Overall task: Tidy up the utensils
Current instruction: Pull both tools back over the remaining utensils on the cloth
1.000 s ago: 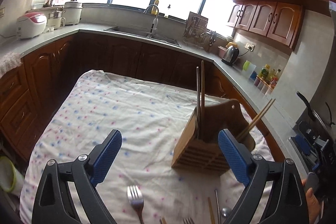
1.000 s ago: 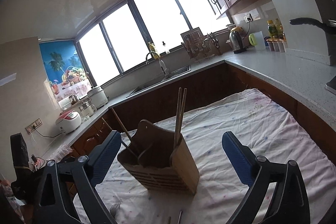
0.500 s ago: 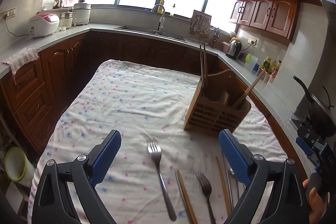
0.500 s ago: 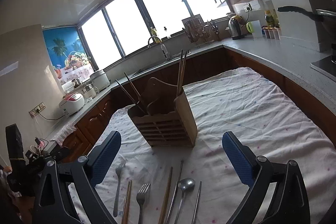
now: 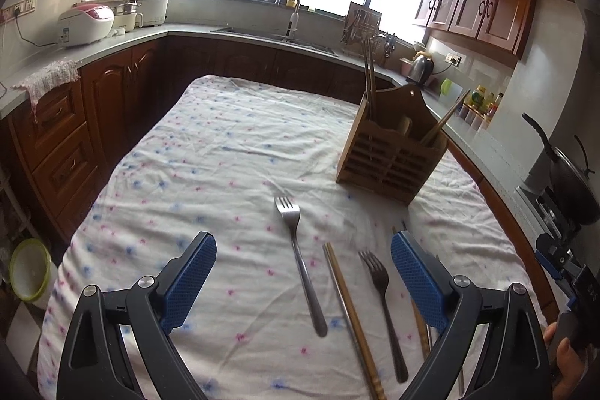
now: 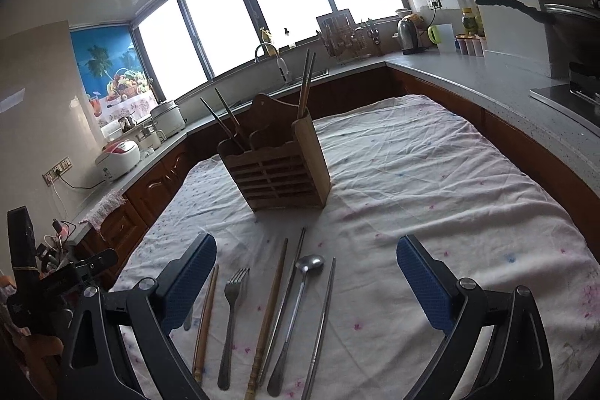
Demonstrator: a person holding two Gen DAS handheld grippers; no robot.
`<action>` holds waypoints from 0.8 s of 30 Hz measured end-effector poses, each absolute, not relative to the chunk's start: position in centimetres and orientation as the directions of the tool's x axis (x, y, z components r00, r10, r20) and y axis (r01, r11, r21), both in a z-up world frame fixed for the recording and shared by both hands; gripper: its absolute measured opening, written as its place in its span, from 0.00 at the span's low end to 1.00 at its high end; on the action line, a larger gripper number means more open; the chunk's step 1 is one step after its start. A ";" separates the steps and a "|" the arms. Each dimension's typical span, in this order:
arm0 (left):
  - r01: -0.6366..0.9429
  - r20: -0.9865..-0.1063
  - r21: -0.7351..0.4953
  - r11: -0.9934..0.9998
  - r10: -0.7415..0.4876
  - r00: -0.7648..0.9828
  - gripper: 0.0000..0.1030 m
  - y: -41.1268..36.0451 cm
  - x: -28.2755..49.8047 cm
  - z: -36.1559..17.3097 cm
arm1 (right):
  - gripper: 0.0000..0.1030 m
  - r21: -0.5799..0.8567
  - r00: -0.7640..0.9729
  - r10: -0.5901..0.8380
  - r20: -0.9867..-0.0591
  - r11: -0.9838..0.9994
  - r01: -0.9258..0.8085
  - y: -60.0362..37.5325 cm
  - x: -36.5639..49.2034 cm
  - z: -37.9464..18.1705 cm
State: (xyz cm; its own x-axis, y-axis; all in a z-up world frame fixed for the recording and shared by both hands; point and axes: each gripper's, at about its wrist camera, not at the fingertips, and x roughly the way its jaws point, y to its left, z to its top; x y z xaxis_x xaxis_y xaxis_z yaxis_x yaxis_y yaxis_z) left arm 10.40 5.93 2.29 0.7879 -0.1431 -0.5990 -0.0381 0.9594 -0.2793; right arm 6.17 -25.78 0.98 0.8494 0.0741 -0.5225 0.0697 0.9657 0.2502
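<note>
Facing wooden holder [image 6: 277,164] (no legible writing)

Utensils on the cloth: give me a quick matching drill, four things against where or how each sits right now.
Things:
1. spoon
2. larger fork
3. wooden holder
4. left gripper

States:
A. lying alone, left of the other loose utensils, in the left wrist view
B. open, holding nothing
C. standing upright on the tablecloth with chopsticks in it
D. lying between two metal chopsticks, bowl toward the holder

Pairs: 1-D, 2-A, 3-C, 4-B
</note>
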 end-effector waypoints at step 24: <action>-0.026 -0.777 -0.096 0.995 -0.058 0.627 0.69 0.2 16.2 -1.9 | 0.95 0.223 0.783 0.043 -0.620 0.967 0.124 -26.8 6.1 -2.9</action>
State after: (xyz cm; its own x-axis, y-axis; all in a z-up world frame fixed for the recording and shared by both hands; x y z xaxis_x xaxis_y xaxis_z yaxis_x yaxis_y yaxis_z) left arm 16.21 0.15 -1.91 0.6273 -0.0583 -0.7766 -0.0260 0.9951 -0.0957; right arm 6.14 -26.82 -2.86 0.7834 0.0429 -0.6201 0.1237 0.9669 0.2232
